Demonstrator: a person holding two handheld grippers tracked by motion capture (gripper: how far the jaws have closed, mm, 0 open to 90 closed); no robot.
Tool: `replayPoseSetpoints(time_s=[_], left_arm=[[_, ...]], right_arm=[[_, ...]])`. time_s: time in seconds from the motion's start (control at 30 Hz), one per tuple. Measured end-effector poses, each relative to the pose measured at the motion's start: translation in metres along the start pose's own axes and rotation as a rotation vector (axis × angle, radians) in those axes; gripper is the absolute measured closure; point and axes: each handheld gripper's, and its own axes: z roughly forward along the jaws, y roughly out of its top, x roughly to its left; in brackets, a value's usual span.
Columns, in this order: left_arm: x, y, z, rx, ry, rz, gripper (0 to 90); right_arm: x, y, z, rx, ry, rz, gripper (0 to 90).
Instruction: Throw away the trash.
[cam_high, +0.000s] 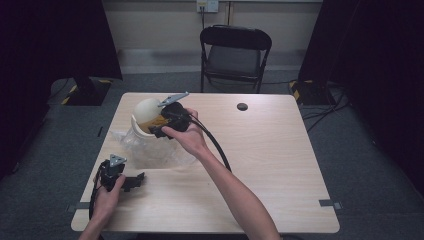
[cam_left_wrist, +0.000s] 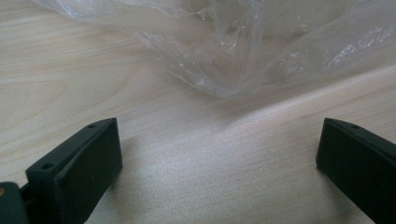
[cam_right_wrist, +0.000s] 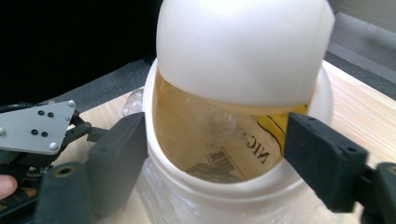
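A white bin (cam_high: 141, 122) with a domed swing lid (cam_right_wrist: 243, 51) stands on the table's far left part. Its mouth faces my right gripper (cam_high: 158, 129), and a yellow packet (cam_right_wrist: 233, 156) with a barcode and dark lettering lies inside. In the right gripper view, my right gripper (cam_right_wrist: 217, 140) is open at the bin's mouth, one jaw on each side of the opening, pressing on nothing. My left gripper (cam_high: 136, 180) rests on the table near the front left, open and holding nothing (cam_left_wrist: 219, 149). Crumpled clear plastic film (cam_high: 150, 150) lies between it and the bin.
The clear film (cam_left_wrist: 243, 46) spreads over the wooden table (cam_high: 270, 165) just beyond my left jaws. A small black round disc (cam_high: 242, 106) sits near the far edge. A black folding chair (cam_high: 235, 50) stands behind the table. Dark curtains hang on both sides.
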Motion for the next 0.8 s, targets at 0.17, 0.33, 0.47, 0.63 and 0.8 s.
replayPoseSetpoints(time_s=[0.17,0.33,0.47,0.63,0.8], left_arm=[[0.000,0.000,0.000,0.001,0.000,0.001,0.0],[0.000,0.000,0.000,0.001,0.000,0.001,0.0],[0.000,0.000,0.000,0.001,0.000,0.002,0.0],[0.000,0.000,0.000,0.002,0.000,0.002,0.0],[0.000,0.000,0.000,0.001,0.000,0.001,0.0]], right_arm=[[-0.006,-0.005,-0.008,-0.009,-0.025,0.020,17.2],[-0.013,-0.010,-0.014,-0.012,-0.045,0.040,14.8],[-0.017,-0.016,-0.024,-0.020,-0.056,0.060,15.8],[-0.021,-0.022,-0.034,-0.026,-0.077,0.073,15.6],[-0.032,-0.035,-0.038,-0.030,-0.091,0.113,15.6]])
